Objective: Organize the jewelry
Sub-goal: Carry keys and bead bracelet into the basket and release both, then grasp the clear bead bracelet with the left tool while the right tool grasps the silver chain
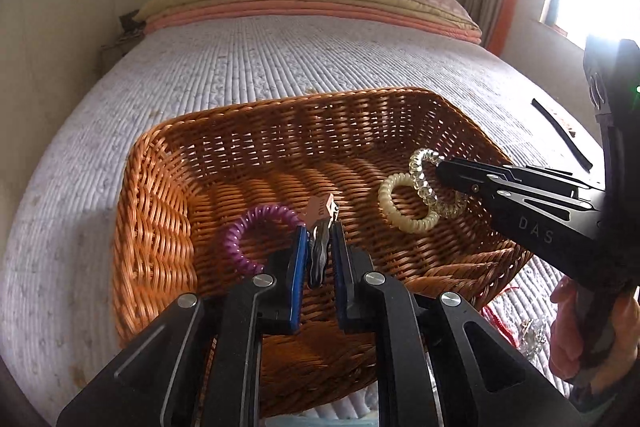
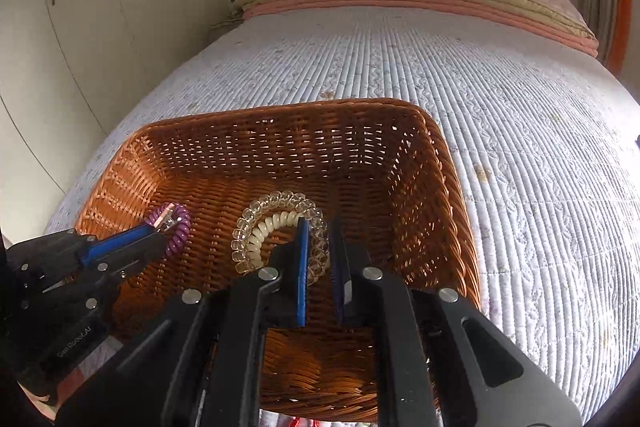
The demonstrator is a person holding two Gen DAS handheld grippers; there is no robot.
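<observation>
Three coil bands (image 2: 276,227) in basket (image 2: 280,131)

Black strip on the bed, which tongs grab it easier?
Right, probably: the black strip lies beyond the wicker basket's right side, near the right tongs, which hold a clear hair tie. The left tongs grip a metal clip.

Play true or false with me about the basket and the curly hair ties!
1. The basket sits on a bed. True.
2. The left gripper is empty. False: it pinches a small clip, close to the purple hair tie.
3. The right gripper holds the clear hair tie over the basket. True.
4. The cream hair tie lies outside the basket on the bed. False: it hangs with the clear one, inside the basket.
5. The purple hair tie is on the pillow. False: it is in the basket.
</observation>
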